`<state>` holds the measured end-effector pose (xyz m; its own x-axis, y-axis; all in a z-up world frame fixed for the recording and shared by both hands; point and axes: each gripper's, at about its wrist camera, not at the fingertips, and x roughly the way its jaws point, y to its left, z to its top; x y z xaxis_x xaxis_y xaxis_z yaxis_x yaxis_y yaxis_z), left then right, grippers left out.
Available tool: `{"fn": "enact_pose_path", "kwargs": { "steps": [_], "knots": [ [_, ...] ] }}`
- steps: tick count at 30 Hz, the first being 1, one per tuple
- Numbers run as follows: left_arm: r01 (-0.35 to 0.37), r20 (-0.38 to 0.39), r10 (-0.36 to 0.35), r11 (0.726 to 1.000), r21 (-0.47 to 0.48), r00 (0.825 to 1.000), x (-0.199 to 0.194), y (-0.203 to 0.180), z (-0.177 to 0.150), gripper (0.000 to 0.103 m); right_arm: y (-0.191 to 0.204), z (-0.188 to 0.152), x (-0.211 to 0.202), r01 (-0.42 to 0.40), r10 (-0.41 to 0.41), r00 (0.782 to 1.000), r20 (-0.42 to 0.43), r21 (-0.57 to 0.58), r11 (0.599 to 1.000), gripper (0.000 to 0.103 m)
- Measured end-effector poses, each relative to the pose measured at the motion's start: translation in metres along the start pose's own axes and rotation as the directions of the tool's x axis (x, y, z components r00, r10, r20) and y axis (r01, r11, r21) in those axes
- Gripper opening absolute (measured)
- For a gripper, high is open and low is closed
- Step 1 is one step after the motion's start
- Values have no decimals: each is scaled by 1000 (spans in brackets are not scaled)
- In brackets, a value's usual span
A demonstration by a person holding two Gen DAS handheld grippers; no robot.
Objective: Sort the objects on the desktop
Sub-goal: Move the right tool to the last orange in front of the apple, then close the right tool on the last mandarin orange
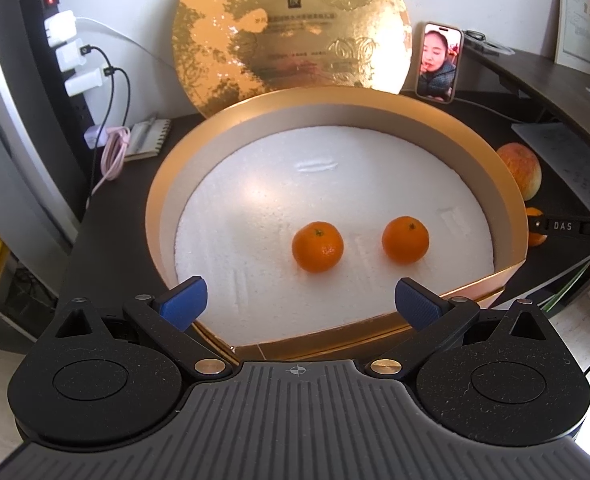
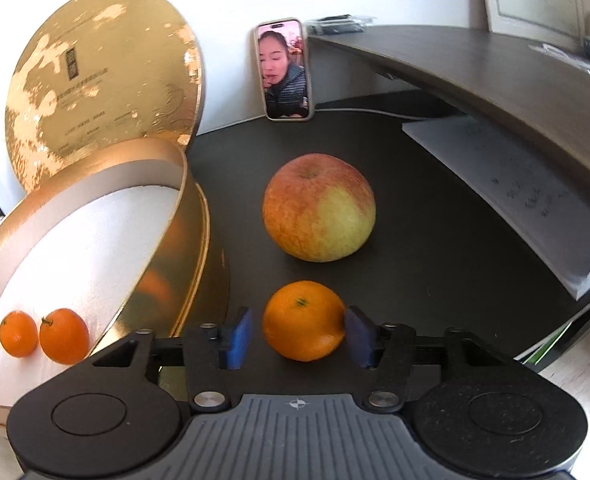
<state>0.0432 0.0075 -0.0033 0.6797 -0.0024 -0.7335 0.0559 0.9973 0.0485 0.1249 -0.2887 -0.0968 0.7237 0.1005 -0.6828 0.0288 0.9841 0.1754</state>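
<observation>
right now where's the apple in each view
Left wrist view: the apple sits at the right edge, behind the gold box's rim.
Right wrist view: the apple is centre, on the dark desk beyond the tangerine.
Shared landmark: the phone leaning on the wall.

Phone [image 2: 286, 70], chargers [image 1: 71, 56], notebook [image 1: 147, 140]

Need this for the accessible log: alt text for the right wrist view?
The right gripper brackets a mandarin on the dark desk, its blue pads not yet clamped. An apple sits beyond it; to the left, a round gold box holds two more mandarins.
</observation>
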Motion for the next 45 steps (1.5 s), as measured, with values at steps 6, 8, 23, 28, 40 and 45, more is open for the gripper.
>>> {"fn": "enact_pose_path", "kwargs": {
  "steps": [6, 8, 23, 28, 40, 45],
  "knots": [
    [2, 2, -2, 1000, -10, 1000, -1, 2, 0, 103, 10, 3, 4, 42, -42, 999, -6, -47, 998, 57],
    [-1, 2, 1, 1000, -8, 1000, -2, 4, -1, 103, 10, 4, 5, 49, -50, 999, -7, -48, 998, 59],
    [-2, -8, 2, 1000, -20, 1000, 0, 3, -3, 103, 19, 6, 13, 107, -109, 994, -10, -91, 990, 59],
    [3, -4, -3, 1000, -23, 1000, -2, 4, -4, 103, 22, 7, 16, 127, -130, 991, -21, -100, 987, 48],
    [40, -2, -40, 999, -31, 999, -4, 9, -10, 103, 8, 7, -14, 104, -104, 995, -8, 2, 995, 47],
    [65, 8, -64, 997, -41, 998, -4, 14, -10, 103, 14, 20, -51, 99, -99, 991, 95, 2, 995, 46]
  ]
}}
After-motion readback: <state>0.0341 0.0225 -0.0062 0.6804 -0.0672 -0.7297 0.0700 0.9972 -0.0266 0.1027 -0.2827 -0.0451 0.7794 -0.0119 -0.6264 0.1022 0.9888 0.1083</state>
